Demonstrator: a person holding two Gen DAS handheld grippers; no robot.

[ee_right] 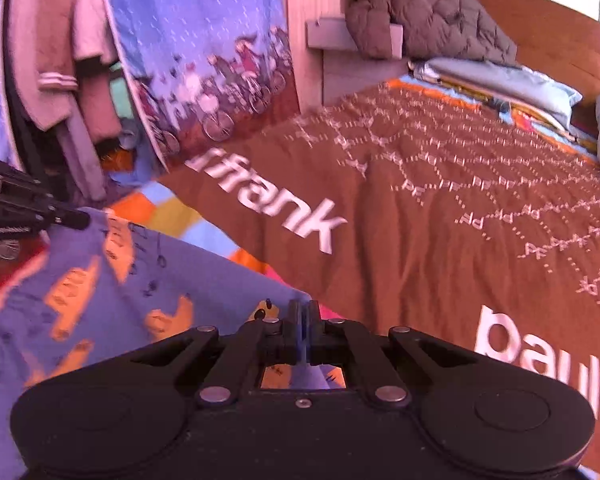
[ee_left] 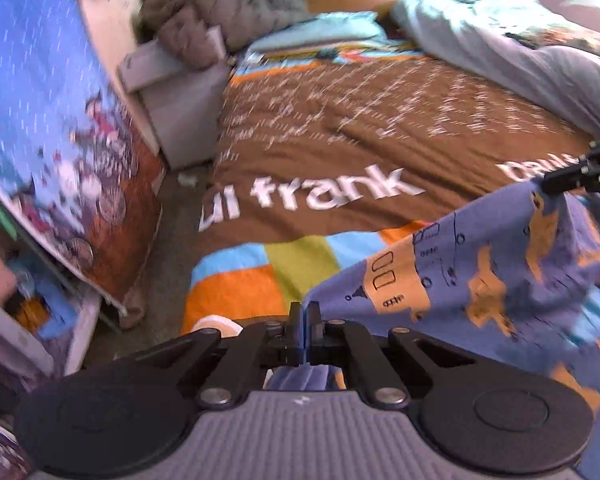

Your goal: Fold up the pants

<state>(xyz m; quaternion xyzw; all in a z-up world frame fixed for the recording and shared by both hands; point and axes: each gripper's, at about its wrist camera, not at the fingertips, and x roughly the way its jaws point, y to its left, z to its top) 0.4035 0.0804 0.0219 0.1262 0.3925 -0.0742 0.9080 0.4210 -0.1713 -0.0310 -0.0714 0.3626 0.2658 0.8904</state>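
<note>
left wrist, left gripper (ee_left: 304, 312): my jaws are clamped together on an edge of the pants (ee_left: 500, 272).
left wrist, pants: blue with orange print, lifted and stretched above the near edge of the bed (ee_left: 340, 120), across to my right gripper (ee_left: 548, 186).
left wrist, right gripper: its tip pinches the far edge of the cloth; looks closed on it.
left wrist, surroundings: brown cover with white lettering, grey blanket (ee_left: 500, 52) at the far right corner.
right wrist, right gripper (ee_right: 304, 312): jaws pressed together with blue cloth between them.
right wrist, pants (ee_right: 112, 280): hang at lower left, over the near edge of the bed (ee_right: 460, 200).
right wrist, left gripper (ee_right: 78, 220): tip touches the cloth's upper edge.
right wrist, surroundings: brown jacket (ee_right: 428, 16) on the far corner, pillow (ee_right: 500, 80) beside it.
</note>
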